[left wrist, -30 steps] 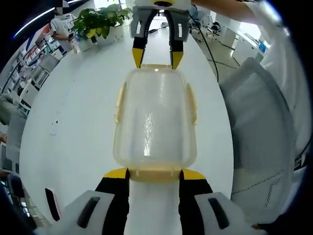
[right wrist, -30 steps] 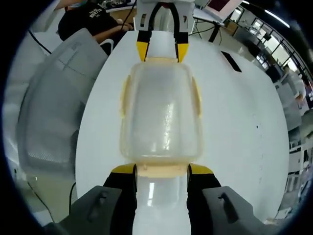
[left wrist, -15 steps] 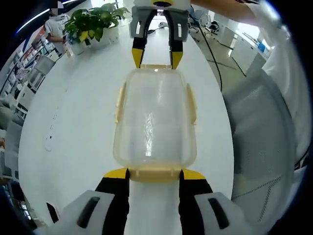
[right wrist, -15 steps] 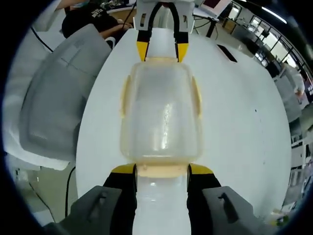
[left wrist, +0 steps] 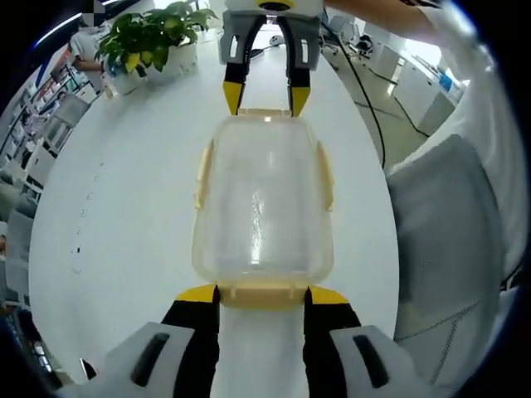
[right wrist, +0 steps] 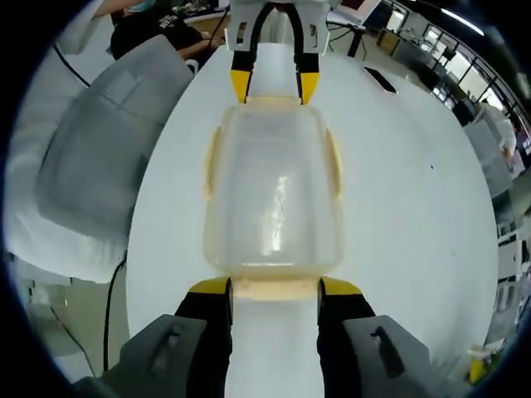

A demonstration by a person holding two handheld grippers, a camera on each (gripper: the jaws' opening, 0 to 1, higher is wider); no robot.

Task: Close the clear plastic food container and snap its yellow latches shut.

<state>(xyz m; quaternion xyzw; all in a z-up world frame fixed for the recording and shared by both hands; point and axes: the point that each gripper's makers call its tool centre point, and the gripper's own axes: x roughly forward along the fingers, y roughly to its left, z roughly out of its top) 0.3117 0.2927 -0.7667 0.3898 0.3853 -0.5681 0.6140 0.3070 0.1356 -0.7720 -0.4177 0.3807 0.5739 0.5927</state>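
Observation:
A clear plastic food container point(left wrist: 261, 207) with pale yellow latches is held over the white table point(left wrist: 124, 207) by both grippers, one at each short end. My left gripper point(left wrist: 262, 294) is shut on the near end latch point(left wrist: 264, 292). The right gripper point(left wrist: 259, 98) clamps the far end. In the right gripper view the same container point(right wrist: 274, 195) sits between my right gripper point(right wrist: 275, 288), which is shut on its end latch point(right wrist: 275, 288), and the left gripper point(right wrist: 275, 87) opposite. Yellow side latches point(left wrist: 202, 174) point(left wrist: 325, 174) lie along the long sides.
A potted plant point(left wrist: 149, 37) stands at the table's far end. A grey chair point(left wrist: 448, 232) is beside the table edge, also seen as a chair back point(right wrist: 91, 157). A person in black point(right wrist: 153, 33) sits behind. A dark flat object point(right wrist: 383, 80) lies on the table.
Both views have swung a little across the room while the container stays fixed between the two pairs of jaws. The grips look the same.

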